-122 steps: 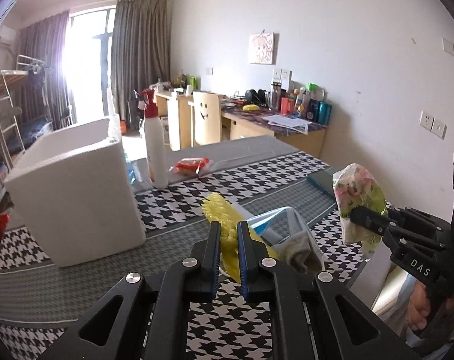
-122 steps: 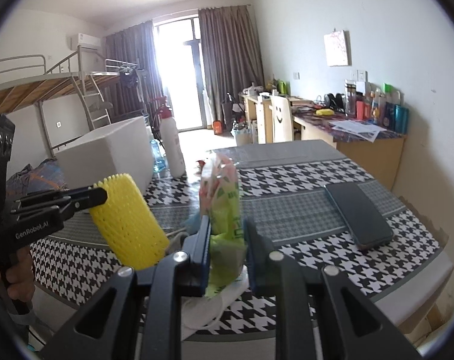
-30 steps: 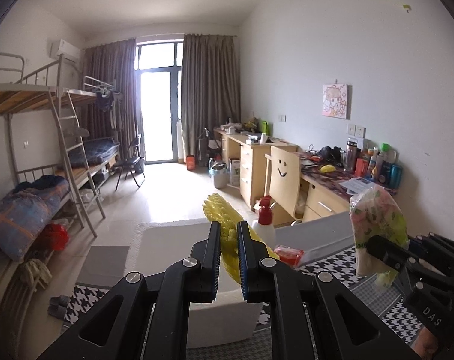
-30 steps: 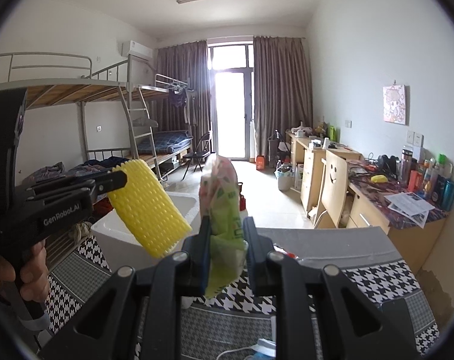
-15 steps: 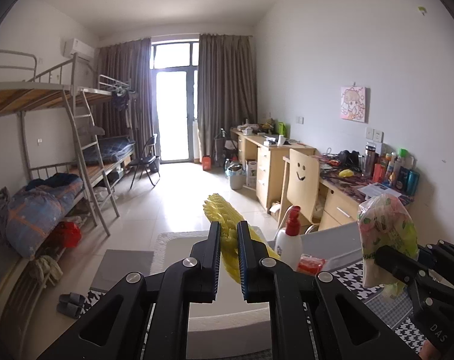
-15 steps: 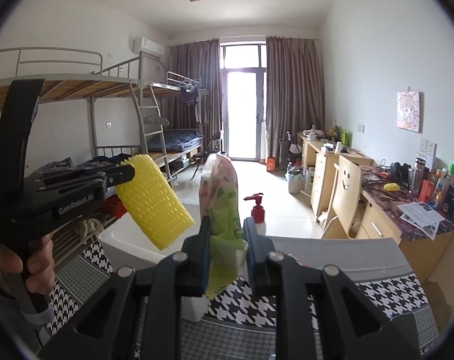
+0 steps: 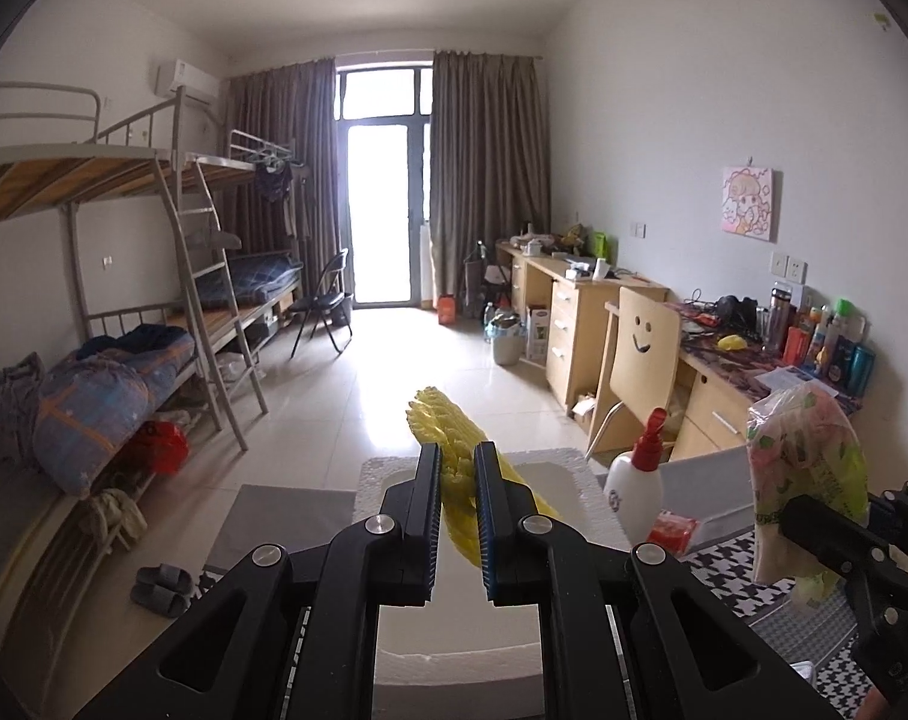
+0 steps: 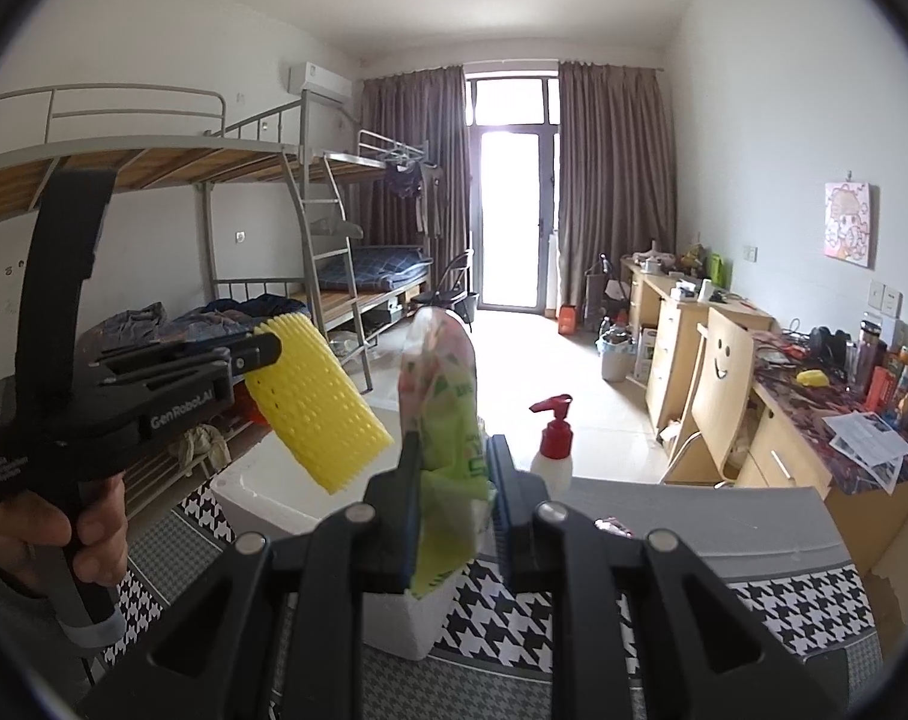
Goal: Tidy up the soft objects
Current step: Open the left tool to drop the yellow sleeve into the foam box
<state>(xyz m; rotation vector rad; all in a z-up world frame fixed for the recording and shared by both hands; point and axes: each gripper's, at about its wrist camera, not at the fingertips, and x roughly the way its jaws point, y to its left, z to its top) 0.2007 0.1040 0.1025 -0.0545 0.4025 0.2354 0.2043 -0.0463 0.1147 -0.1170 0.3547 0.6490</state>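
Note:
My left gripper [image 7: 457,468] is shut on a yellow foam net sleeve [image 7: 441,435], held in the air above the open white foam box [image 7: 565,471]. In the right wrist view the same yellow sleeve [image 8: 318,399] sticks out of the left gripper [image 8: 267,351], which a hand holds at the left. My right gripper [image 8: 454,462] is shut on a floral green-and-pink soft packet [image 8: 447,384], also lifted, just right of the foam box [image 8: 255,492]. In the left wrist view that packet [image 7: 805,450] hangs at the right edge.
A white pump bottle with a red top [image 8: 553,450] stands beside the box, a small red packet [image 7: 670,531] next to it. The table has a houndstooth cloth [image 8: 754,606]. Beyond lie a bunk bed [image 7: 123,312], a desk with a smiley chair [image 7: 643,360] and open floor.
Both grippers have swung sideways with their loads, so the foam box sits more directly under them. The pump bottle has shifted right in both views. Both grips are unchanged.

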